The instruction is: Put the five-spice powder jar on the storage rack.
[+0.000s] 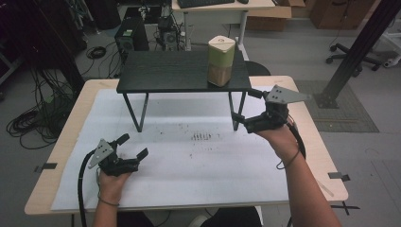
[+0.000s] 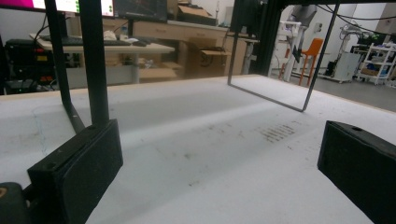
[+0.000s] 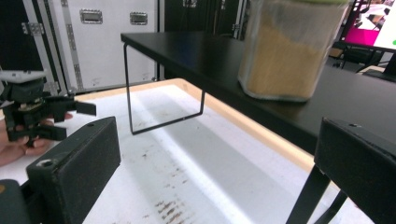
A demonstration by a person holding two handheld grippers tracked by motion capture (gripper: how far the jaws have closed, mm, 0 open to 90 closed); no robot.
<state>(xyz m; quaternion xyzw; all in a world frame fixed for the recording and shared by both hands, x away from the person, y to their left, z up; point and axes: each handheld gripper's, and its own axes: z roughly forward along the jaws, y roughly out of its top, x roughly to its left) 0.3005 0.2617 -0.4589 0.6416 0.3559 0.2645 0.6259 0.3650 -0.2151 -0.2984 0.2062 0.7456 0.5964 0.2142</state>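
The right hand-held gripper point(image 1: 247, 108), jaws apart, is nearing the grain canister point(image 1: 221, 60) on the black shelf point(image 1: 179, 71); grasping remains, left hand-held gripper point(image 1: 132, 145) idling open.

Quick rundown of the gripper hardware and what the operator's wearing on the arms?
Both grippers, left and right, are black, each with two blocky rectangular jaws and a grey three-cornered plate on top, dotted with small holes. A black cable trails from each. Forearms are bare, no sleeves; a thin dark band circles each wrist.
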